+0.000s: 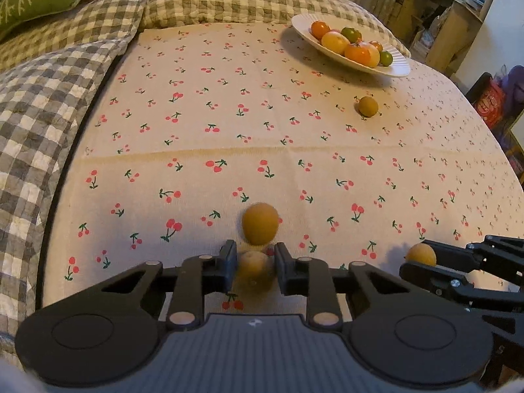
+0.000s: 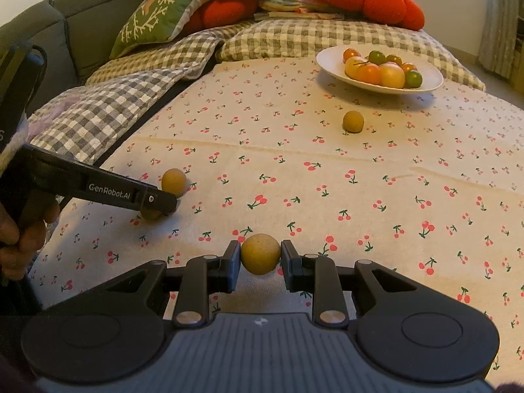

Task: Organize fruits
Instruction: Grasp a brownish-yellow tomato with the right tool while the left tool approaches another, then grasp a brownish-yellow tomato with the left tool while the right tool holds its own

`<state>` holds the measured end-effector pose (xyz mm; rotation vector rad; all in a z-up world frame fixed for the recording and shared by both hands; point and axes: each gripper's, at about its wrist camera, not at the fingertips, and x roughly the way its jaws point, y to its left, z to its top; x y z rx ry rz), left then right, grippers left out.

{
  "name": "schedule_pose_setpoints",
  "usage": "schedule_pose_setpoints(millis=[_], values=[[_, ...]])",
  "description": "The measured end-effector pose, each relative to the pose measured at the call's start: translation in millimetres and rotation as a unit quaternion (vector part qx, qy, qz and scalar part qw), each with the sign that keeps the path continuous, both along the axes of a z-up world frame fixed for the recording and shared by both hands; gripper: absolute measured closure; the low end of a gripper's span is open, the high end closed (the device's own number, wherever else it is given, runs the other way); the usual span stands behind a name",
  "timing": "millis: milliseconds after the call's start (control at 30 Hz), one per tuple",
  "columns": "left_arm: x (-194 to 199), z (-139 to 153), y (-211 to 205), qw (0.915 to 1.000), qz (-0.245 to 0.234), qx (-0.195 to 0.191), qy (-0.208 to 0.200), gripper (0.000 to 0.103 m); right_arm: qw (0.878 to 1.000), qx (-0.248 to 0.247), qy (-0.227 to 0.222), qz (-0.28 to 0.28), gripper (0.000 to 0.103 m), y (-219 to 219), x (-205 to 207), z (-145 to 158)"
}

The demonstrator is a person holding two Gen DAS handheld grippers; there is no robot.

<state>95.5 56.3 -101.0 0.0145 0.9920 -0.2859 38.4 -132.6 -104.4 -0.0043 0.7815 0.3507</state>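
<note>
On the white plate (image 2: 425, 80): mixed fruits (image 2: 380, 68).

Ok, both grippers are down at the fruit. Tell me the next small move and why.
Probably lift both grippers and carry their fruit toward the plate. The left gripper is shut on a brown fruit, and the right gripper is shut on another. The plate at the far side already holds the tomatoes, while two brown fruits still lie on the cloth.
</note>
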Motion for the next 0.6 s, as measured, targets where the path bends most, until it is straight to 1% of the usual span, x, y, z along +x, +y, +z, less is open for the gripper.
schedule_pose_setpoints(millis=[100, 133, 167, 233, 300, 467, 500, 533, 600], values=[[-1.5, 0.7, 1.6, 1.0000, 0.005, -0.001, 0.007, 0.084, 1.000, 0.002, 0.000, -0.002, 0.079, -0.9, 0.3, 0.3], [-2.5, 1.1, 1.6, 0.9999, 0.007, 0.000, 0.011, 0.083, 1.000, 0.002, -0.001, -0.002, 0.079, -1.1, 0.4, 0.4], [-3.9, 1.9, 1.7, 0.9998, 0.011, 0.001, 0.014, 0.080, 1.000, 0.003, 0.000, -0.002, 0.079, -1.3, 0.0, 0.3], [-7.0, 3.4, 1.6, 0.9997, 0.018, 0.006, 0.015, 0.063, 1.000, 0.003, 0.000, -0.001, 0.079, -1.1, 0.0, 0.1], [-9.5, 4.4, 0.7, 0.9997, 0.018, 0.012, 0.012, 0.062, 1.000, 0.004, 0.001, 0.000, 0.079, -0.9, 0.0, -0.5], [-9.5, 1.3, -1.4, 0.9995, 0.011, 0.016, 0.025, 0.063, 1.000, 0.006, 0.001, -0.001, 0.079, -1.2, 0.2, -0.4], [-9.4, 1.0, -1.3, 0.9995, 0.012, 0.019, 0.024, 0.069, 1.000, 0.007, 0.000, -0.001, 0.079, -1.5, 0.1, -0.2], [-9.6, 1.3, -1.5, 0.9995, 0.012, 0.020, 0.023, 0.079, 1.000, 0.007, -0.001, -0.001, 0.079, -1.7, -0.1, 0.1], [-10.3, 1.5, -1.5, 0.9995, 0.010, 0.019, 0.023, 0.084, 1.000, 0.008, -0.001, -0.001, 0.079, -2.0, -0.1, 0.1]])
